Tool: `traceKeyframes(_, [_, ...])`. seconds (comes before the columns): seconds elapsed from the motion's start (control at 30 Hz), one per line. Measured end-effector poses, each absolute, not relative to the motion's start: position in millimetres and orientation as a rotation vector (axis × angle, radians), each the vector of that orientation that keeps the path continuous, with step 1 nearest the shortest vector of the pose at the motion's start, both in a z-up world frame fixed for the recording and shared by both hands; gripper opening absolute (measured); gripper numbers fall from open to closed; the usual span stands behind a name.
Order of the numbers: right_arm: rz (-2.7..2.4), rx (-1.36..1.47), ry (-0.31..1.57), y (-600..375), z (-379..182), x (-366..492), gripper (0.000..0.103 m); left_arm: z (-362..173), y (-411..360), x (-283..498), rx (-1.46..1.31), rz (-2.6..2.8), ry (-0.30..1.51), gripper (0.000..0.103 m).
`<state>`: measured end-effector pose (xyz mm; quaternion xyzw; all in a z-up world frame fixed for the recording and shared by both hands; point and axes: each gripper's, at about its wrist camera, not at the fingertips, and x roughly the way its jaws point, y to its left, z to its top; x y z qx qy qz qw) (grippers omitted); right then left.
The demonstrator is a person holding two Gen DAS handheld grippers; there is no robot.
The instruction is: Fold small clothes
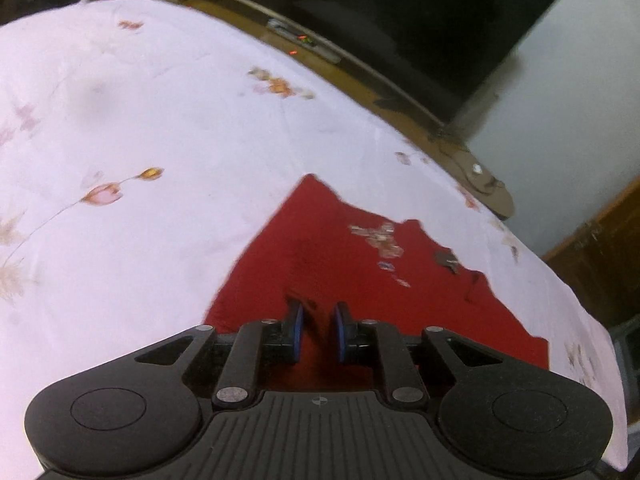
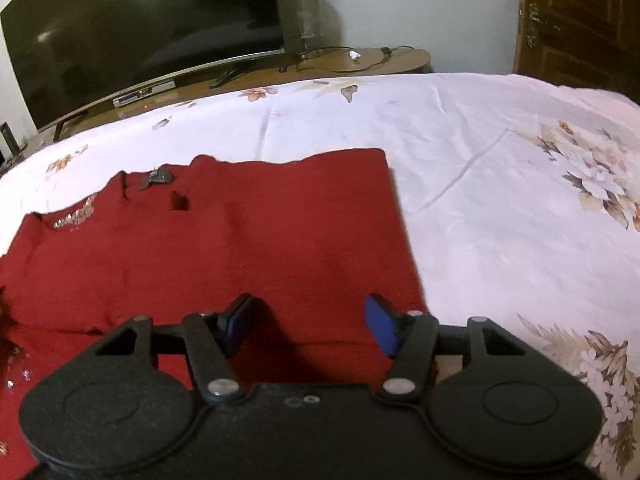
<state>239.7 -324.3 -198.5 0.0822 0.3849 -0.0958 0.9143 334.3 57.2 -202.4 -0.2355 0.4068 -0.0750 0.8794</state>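
Note:
A red garment (image 1: 340, 248) lies flat on the floral bedsheet, with a sequin patch (image 1: 378, 238) near its far edge. In the right wrist view the same red garment (image 2: 240, 232) is spread with a straight right edge and a wavy far edge. My left gripper (image 1: 318, 310) hovers low over the cloth with a narrow gap between its blue pads; red fabric shows in the gap, and the pads do not press on it. My right gripper (image 2: 309, 304) stands wide open above the garment's near edge, and nothing is between its fingers.
The pale floral bedsheet (image 2: 500, 200) covers the bed around the garment. Beyond the bed's far edge a wooden stand (image 2: 360, 60) carries a large dark TV (image 2: 140, 40), a set-top box and cables. A wooden door (image 2: 576, 20) is at the right.

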Motion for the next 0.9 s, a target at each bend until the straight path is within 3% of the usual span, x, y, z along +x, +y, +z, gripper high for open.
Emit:
traceKeyframes(0.17, [-0.151, 0.203, 0.728, -315.6, -185.4, 237.8, 0.06, -204.6, 27.9, 346.2, -0.442, -0.22, 0.843, 0.015])
traceKeyframes(0.3, [-0.185, 0.154, 0.792, -314.4, -200.4, 247.2, 0.06, -221.5, 19.8, 357.8, -0.412, -0.197, 0.87, 0.015])
traceKeyframes(0.43, [-0.163, 0.184, 0.767, -316.8, -189.2, 238.5, 0.06, -206.5, 22.7, 347.0, -0.382, -0.189, 0.857, 0.015])
traceKeyframes(0.57, [-0.152, 0.188, 0.752, -314.9, -184.5, 225.4, 0.069, -202.6, 33.0, 327.3, -0.363, -0.184, 0.886, 0.016])
traceKeyframes(0.63, [-0.169, 0.154, 0.831, -315.0, -196.3, 226.5, 0.062, -208.7, 37.7, 317.0, -0.364, -0.166, 0.924, 0.016])
traceKeyframes(0.9, [-0.111, 0.188, 0.781, -319.5, -179.1, 185.3, 0.063, -205.2, 49.0, 266.8, -0.386, -0.157, 0.921, 0.017])
